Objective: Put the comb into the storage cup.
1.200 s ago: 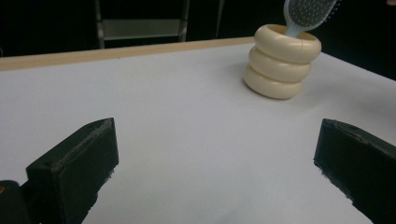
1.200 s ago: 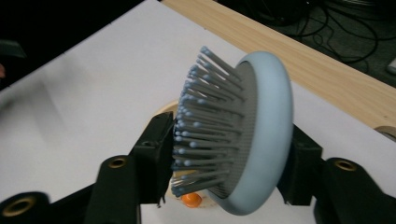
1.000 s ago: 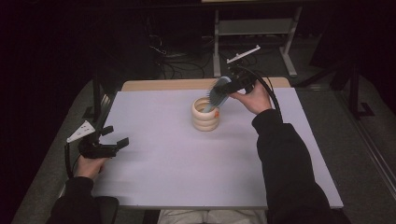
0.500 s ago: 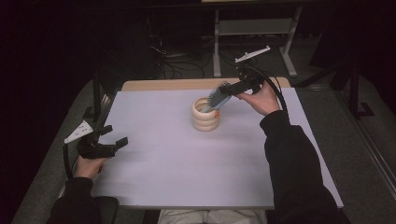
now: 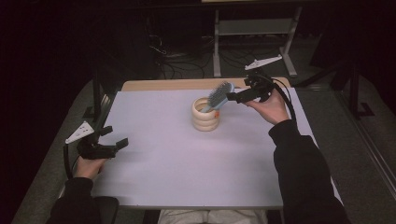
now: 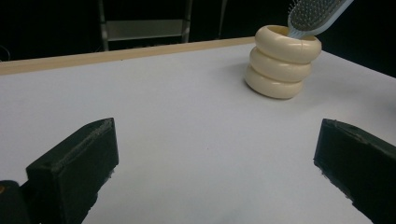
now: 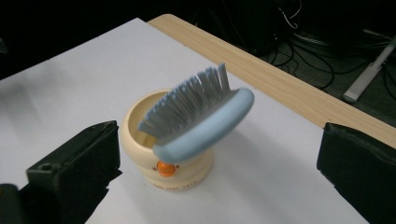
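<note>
The right gripper (image 5: pixel 236 98) has just opened wide and drawn back – its jaws now hold nothing. Just ahead, the blue hairbrush (image 7: pixel 196 119) it gripped earlier leans, handle down, in the cream holder (image 7: pixel 170 170).

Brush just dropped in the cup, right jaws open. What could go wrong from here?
1. The brush leans on the cup rim with its head sticking well out; it may tip the cup or slide out.
2. The right gripper, jaws just opened, sits close beside the brush head; pulling back carelessly might clip it.
3. The cup stands near the table's far edge.
</note>
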The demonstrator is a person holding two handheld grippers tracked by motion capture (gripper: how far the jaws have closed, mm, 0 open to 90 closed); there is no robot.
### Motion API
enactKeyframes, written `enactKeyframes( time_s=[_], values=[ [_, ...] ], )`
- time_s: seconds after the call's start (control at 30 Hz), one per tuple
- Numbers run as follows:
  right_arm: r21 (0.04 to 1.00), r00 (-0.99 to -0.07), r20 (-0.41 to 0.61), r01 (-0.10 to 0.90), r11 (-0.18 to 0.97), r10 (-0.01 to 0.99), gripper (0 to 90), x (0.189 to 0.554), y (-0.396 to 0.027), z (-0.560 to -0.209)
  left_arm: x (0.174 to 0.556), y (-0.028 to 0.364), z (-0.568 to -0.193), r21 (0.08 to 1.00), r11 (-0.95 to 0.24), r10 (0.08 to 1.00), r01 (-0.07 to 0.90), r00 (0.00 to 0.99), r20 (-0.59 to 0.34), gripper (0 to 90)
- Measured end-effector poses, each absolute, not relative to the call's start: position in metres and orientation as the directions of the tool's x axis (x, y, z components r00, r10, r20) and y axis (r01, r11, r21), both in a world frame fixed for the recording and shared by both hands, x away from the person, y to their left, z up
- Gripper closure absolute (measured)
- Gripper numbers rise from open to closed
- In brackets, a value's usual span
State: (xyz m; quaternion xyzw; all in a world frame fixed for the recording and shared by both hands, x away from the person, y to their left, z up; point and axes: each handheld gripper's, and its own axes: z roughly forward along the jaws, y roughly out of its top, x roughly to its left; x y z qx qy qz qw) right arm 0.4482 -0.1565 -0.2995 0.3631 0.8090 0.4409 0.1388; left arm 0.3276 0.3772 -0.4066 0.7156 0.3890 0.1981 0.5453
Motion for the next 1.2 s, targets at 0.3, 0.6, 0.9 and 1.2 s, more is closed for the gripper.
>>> enactKeyframes(
  time_s=[0.3,0.6,0.9,1.2],
  values=[
    [0.818,-0.692,0.093,0.463,0.341,0.716,0.0,0.435,-0.173,-0.306,0.327,0.377,-0.407,0.932,-0.111,0.774,0.345,0.619,-0.137,0.0],
    [0.82,-0.702,0.089,0.454,0.347,0.707,0.0,0.424,-0.186,-0.316,0.328,0.376,-0.408,0.928,-0.133,0.779,0.348,0.616,-0.119,0.0],
    [0.83,-0.685,0.097,0.456,0.322,0.722,0.0,0.413,-0.201,-0.323,0.328,0.374,-0.409,0.924,-0.144,0.775,0.355,0.621,-0.118,0.0],
    [0.84,-0.682,0.111,0.453,0.298,0.723,0.0,0.404,-0.219,-0.332,0.328,0.374,-0.41,0.923,-0.134,0.772,0.36,0.622,-0.13,0.0]
  ],
)
